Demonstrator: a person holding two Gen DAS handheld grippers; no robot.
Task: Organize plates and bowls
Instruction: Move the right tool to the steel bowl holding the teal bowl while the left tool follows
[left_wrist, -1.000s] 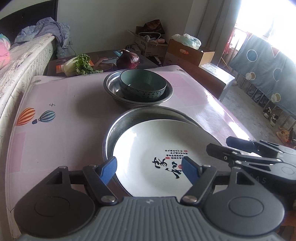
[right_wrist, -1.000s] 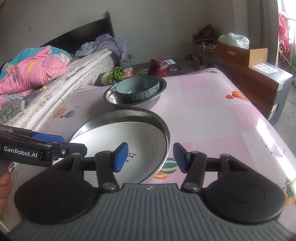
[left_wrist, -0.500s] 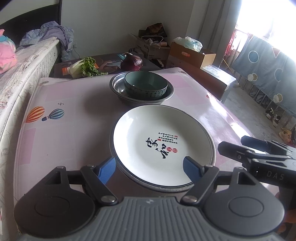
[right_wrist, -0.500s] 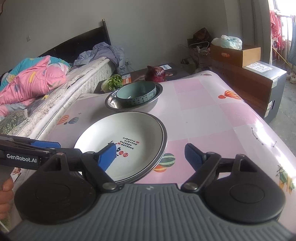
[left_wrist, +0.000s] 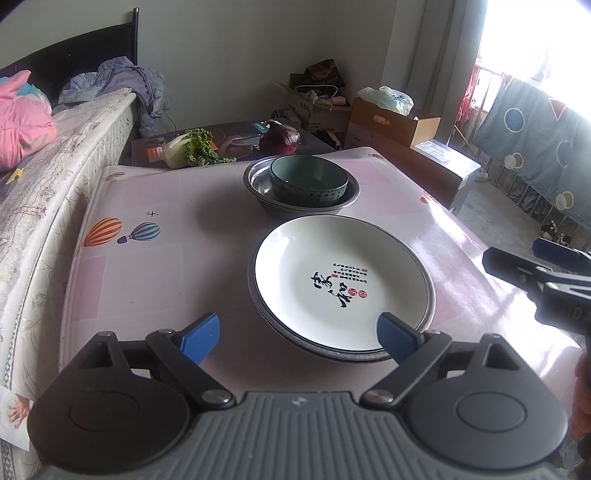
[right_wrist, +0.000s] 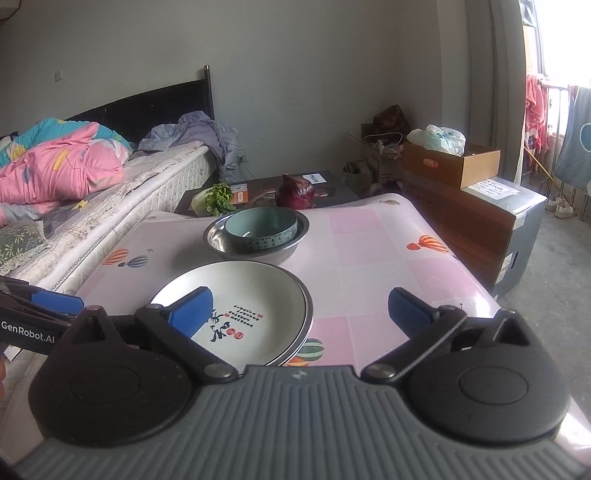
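Both claws hang released and empty: left gripper (left_wrist: 297, 334), right gripper (right_wrist: 299, 308). At frame centre, the white plate (left_wrist: 341, 282) sits nested in a metal plate (left_wrist: 260, 308); likely rigid, glossy, breakable — pinch its rim. Beyond it, the green bowl (left_wrist: 308, 179) rests inside a steel basin (left_wrist: 258, 184).

We find a lived-in bedroom of a home. A bed (right_wrist: 122, 192) with a pink quilt (right_wrist: 55, 166) adjoins the worktop (right_wrist: 369, 240); cardboard boxes (right_wrist: 450, 166) line the wall, laundry (right_wrist: 535, 99) hangs by the window, and vegetables (right_wrist: 218, 197) lie nearby.
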